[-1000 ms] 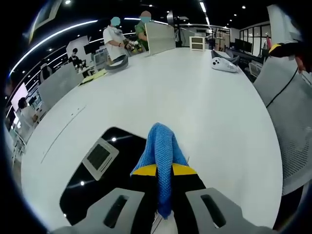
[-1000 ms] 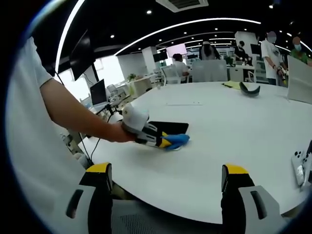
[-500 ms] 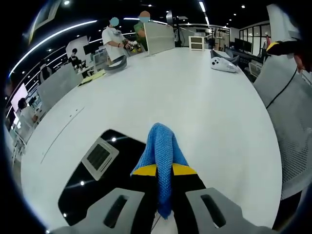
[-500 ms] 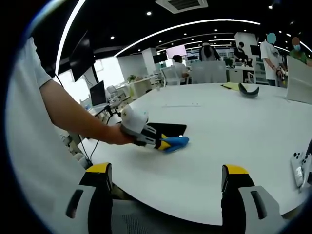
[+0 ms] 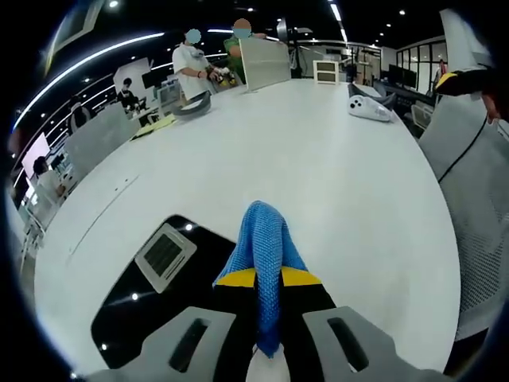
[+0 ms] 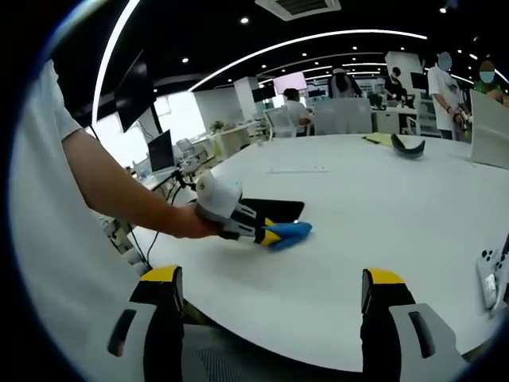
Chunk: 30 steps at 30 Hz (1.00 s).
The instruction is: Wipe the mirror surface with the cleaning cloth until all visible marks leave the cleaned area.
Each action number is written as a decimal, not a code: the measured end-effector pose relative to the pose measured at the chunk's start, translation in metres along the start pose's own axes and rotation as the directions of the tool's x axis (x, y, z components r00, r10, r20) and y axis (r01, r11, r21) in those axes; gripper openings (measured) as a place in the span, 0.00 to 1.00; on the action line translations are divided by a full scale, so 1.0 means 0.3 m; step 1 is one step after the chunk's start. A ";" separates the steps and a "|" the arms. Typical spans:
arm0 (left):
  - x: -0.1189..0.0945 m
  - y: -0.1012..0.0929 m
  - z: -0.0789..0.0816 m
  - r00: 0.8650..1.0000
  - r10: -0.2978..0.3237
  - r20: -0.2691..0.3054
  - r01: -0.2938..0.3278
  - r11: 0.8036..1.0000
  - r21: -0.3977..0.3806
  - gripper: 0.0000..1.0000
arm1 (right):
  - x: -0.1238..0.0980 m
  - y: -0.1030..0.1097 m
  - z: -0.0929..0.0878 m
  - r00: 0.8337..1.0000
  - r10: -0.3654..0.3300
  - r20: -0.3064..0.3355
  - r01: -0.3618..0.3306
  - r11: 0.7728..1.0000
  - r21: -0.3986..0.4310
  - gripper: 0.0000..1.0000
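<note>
Left tongs (image 5: 267, 280) clamped on the blue cleaning cloth (image 5: 264, 243), pressed at the 3 o'clock edge of the dark mirror (image 5: 151, 278) on the white counter (image 5: 318, 159). Right tongs (image 6: 269, 298) spread wide, holding nothing, off the counter's near edge.

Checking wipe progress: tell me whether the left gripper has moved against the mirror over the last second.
Yes, slightly. In the right gripper view the left gripper, with the blue cloth, has crept along the mirror toward its far corner.

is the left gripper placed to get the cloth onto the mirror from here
Probably yes. The left gripper is shut on the cloth, and the cloth's tip hangs at the mirror's right edge with nothing between them.
</note>
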State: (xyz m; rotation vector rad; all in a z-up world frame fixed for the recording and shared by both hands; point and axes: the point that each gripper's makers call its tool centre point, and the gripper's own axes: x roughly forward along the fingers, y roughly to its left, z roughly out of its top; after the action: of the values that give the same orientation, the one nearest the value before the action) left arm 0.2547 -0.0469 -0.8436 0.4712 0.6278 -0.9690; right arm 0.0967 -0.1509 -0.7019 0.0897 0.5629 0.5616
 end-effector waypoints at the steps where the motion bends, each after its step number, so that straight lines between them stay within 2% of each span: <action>1: 0.001 0.000 0.000 1.000 -0.001 -0.001 0.001 1.000 0.002 0.06 | 0.002 -0.002 0.000 1.000 0.002 0.000 -0.002 1.000 -0.001 0.92; 8: 0.000 -0.001 0.002 1.000 0.002 -0.004 -0.002 1.000 0.002 0.06 | 0.022 -0.014 0.007 1.000 0.020 -0.006 -0.020 1.000 -0.007 0.92; 17: 0.000 0.007 -0.001 0.999 -0.018 0.027 0.018 1.000 -0.020 0.07 | 0.039 -0.021 0.019 0.999 0.032 -0.005 -0.032 0.999 -0.011 0.92; 23: 0.005 0.009 0.002 0.999 -0.039 0.037 0.039 0.999 -0.002 0.07 | 0.039 -0.034 0.011 0.999 0.030 -0.012 -0.030 0.999 -0.010 0.93; 30: 0.006 0.013 0.003 0.999 -0.037 0.035 0.037 0.999 0.019 0.07 | 0.046 -0.038 0.019 0.999 0.033 -0.012 -0.033 0.999 -0.015 0.93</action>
State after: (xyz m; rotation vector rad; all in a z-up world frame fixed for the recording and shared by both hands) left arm 0.2590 -0.0466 -0.8437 0.4596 0.5981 -1.0171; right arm 0.1148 -0.1528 -0.7064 0.0811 0.5689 0.5985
